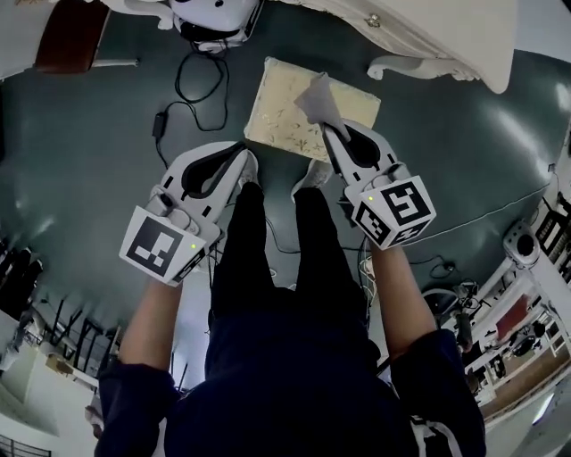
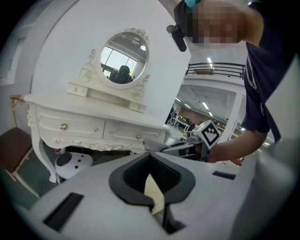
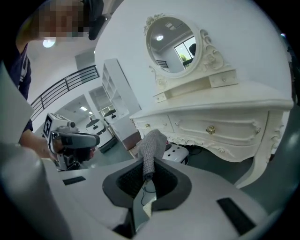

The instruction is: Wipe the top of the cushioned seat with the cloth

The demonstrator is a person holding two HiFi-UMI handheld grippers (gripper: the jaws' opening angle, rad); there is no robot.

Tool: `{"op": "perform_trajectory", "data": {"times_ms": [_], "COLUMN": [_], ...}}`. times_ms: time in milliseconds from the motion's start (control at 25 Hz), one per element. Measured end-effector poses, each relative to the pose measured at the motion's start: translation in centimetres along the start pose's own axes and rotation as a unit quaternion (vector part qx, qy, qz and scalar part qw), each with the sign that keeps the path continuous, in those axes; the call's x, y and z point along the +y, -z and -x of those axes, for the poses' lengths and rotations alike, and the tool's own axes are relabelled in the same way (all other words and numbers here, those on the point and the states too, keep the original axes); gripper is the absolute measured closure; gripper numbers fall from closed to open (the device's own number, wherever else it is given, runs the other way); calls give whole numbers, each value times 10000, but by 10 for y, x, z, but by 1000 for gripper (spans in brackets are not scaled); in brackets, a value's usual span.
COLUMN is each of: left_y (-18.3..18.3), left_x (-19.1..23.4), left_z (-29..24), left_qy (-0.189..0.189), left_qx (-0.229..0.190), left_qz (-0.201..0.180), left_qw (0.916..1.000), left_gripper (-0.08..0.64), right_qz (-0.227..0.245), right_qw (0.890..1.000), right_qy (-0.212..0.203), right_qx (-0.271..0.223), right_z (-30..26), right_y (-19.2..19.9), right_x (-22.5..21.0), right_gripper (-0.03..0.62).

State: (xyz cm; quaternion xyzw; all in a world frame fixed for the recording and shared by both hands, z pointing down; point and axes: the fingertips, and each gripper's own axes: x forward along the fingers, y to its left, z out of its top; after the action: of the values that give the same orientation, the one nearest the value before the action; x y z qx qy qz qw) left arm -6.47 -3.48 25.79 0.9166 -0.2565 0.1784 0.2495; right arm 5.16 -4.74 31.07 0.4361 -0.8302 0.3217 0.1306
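The cream cushioned seat [image 1: 285, 116] stands on the dark floor in front of me, and a sliver of it [image 2: 153, 191] shows through the left jaws. My right gripper [image 1: 330, 134] is shut on a grey knitted cloth [image 1: 318, 100], which lies over the seat's far right part; I cannot tell if it touches. In the right gripper view the cloth [image 3: 152, 143] sticks up from the gripper [image 3: 148, 168]. My left gripper [image 1: 249, 168] is beside the seat's near left corner, shut with nothing in it. Its tips [image 2: 150, 157] meet.
A white dressing table [image 1: 428, 36] with an oval mirror [image 2: 124, 58] stands just beyond the seat. A white round device [image 1: 214, 18] sits under it. A black cable [image 1: 192, 94] lies left of the seat. A brown chair [image 1: 71, 36] stands far left. My legs [image 1: 268, 241] are below.
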Motion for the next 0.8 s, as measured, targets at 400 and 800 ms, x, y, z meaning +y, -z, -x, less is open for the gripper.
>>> {"op": "perform_trajectory", "data": {"times_ms": [400,800], "left_y": [70,148], "left_x": [56,95], "left_z": [-39,-34], "left_qy": [-307,-469], "left_qx": [101,367], "left_qz": [534,1052], "left_qw": [9981,9927], "left_gripper": [552,552], "right_qz": [-45,156], "right_qw": [9985,9943], "right_qy": [-35,152], "right_qx": [544,1048], "right_z": [-107,-196], "right_y": [92,165], "right_x": [-50,-87], "right_gripper": [551,551]}}
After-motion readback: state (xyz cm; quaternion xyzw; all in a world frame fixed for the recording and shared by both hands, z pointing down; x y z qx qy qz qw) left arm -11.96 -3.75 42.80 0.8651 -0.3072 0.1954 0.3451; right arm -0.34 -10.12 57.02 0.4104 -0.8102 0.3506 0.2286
